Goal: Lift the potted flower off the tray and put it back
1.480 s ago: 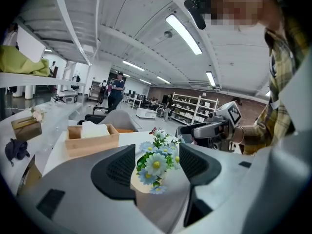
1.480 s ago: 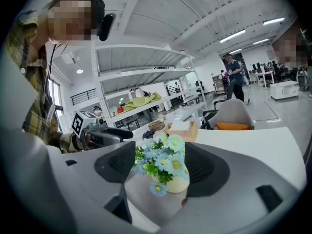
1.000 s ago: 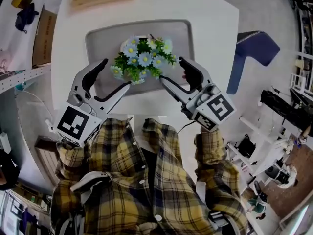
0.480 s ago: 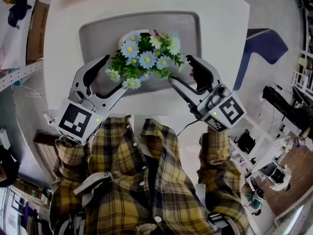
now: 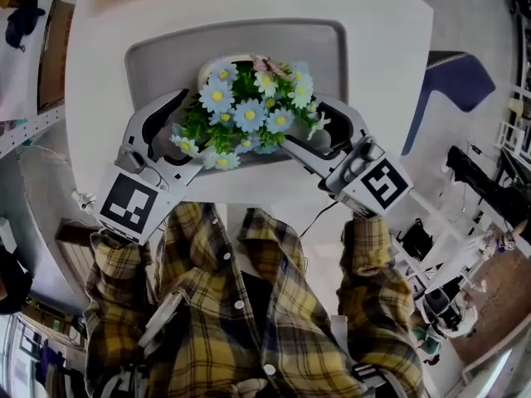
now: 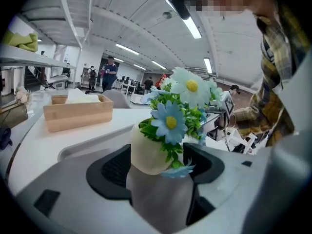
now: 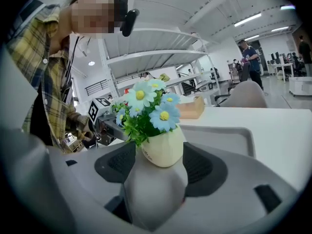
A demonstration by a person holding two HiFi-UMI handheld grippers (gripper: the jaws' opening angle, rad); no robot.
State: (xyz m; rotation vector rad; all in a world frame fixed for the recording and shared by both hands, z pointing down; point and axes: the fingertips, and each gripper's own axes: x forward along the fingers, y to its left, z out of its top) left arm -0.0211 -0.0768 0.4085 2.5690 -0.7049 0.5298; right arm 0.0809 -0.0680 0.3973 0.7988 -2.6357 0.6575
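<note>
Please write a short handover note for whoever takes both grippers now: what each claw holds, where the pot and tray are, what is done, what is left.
Left claw: closed on the pot, from its left side.
Right claw: closed on the same pot, from the right.
Pot: over the tray; whether it is clear of it cannot be told.
Done: grasp. Left: lift, set back on tray, open both claws.

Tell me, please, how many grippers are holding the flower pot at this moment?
2. The left gripper clamps the flower pot from the person's left, and the right gripper clamps it from the right. Each gripper view shows the pot between that gripper's pads.
</note>
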